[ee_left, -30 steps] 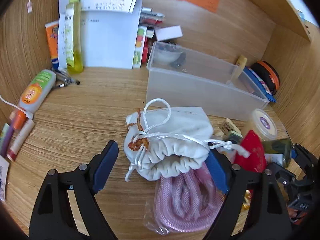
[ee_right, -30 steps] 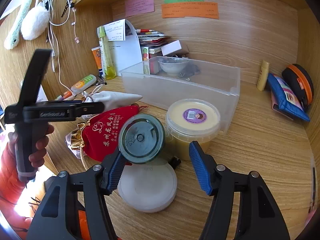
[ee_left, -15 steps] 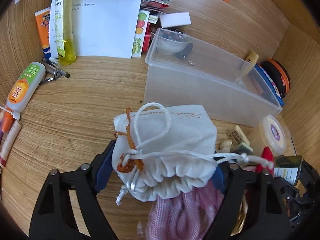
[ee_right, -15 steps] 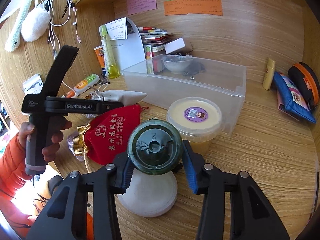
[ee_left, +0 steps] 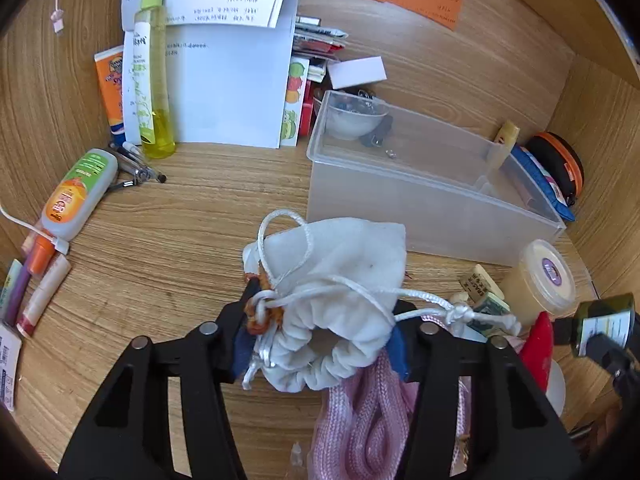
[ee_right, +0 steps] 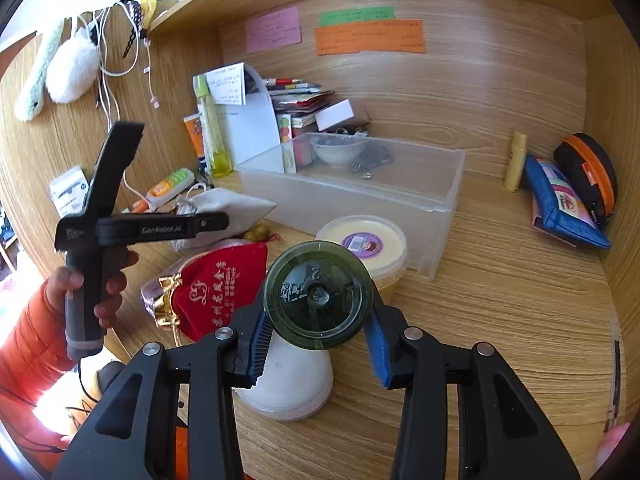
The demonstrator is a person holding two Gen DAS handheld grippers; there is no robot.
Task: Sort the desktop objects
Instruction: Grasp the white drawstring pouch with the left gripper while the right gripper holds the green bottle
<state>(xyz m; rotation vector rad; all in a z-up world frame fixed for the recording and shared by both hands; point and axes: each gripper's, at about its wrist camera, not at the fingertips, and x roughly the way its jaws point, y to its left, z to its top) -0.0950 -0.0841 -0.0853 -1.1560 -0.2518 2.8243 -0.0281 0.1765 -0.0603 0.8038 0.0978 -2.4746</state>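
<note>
- Left gripper point(ee_left: 320, 344) is seen clamped on the gathered neck of a white drawstring pouch point(ee_left: 340, 276); the pouch is held clear of the wooden desk point(ee_left: 168, 248), its cord looped above and knotted at the right; a coil of pink rope point(ee_left: 360, 420) is seen beneath it.
- Right gripper point(ee_right: 318, 336) is closed around a dark green bottle point(ee_right: 318, 294), whose round base is turned toward the camera; the blue pads are pressed against its two sides; a white round lid point(ee_right: 288, 384) is seen on the desk directly below.
- A red embroidered pouch point(ee_right: 216, 288) with gold trim is laid just left of the bottle; a yellow lidded tub point(ee_right: 362, 242) is placed just behind it, touching the front wall of a clear plastic bin point(ee_right: 360, 192).
- A small white bowl point(ee_right: 338, 150) is seen inside the bin at its far left end.
- A tall yellow spray bottle point(ee_left: 150, 80) is stood upright against white papers point(ee_left: 228, 80) at the back left; an orange-labelled tube point(ee_left: 76, 196) is laid near it.
</note>
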